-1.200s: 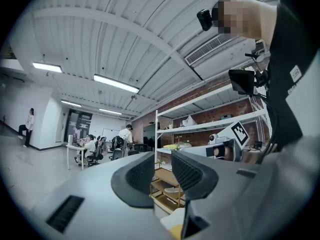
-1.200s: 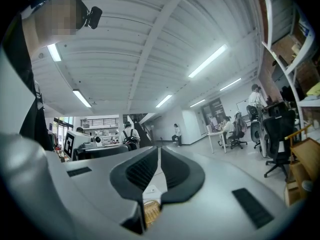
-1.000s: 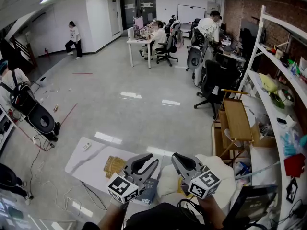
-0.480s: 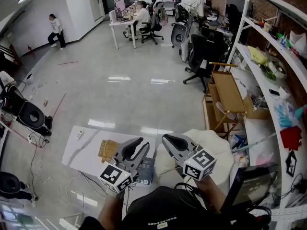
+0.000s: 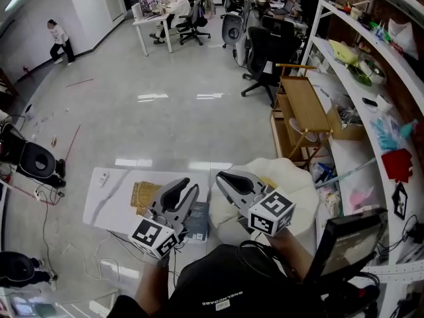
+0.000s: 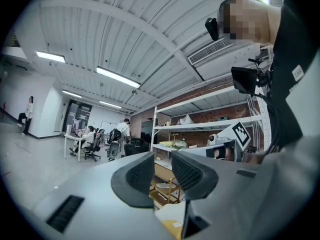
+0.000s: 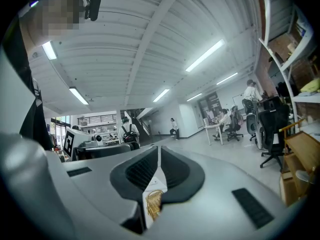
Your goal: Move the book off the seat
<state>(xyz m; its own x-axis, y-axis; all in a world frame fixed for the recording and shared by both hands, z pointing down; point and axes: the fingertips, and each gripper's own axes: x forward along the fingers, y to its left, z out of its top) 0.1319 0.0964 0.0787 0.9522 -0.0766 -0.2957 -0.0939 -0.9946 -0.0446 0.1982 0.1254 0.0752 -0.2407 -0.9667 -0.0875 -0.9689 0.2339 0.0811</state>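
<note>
A dark grey book (image 5: 197,220) lies flat at the near right end of a white table (image 5: 106,201), just left of a cream padded seat (image 5: 298,184). My left gripper (image 5: 182,192) hovers over the book and table edge. Its jaws stand slightly apart with nothing between them (image 6: 163,166). My right gripper (image 5: 224,179) hangs over the seat's left edge, shut and empty (image 7: 158,151). Both point forward, away from me. My body hides the near part of the seat and the book's near edge.
A gold woven mat (image 5: 142,194) lies on the table left of the book. A wooden rack (image 5: 301,108) and long shelves (image 5: 371,78) line the right side. A dark monitor (image 5: 344,244) stands at lower right, and cables (image 5: 46,224) trail on the floor at left.
The head view has tilted further down, so table, book and seat sit higher in the picture. Both grippers have dipped a little. Their jaws look the same.
</note>
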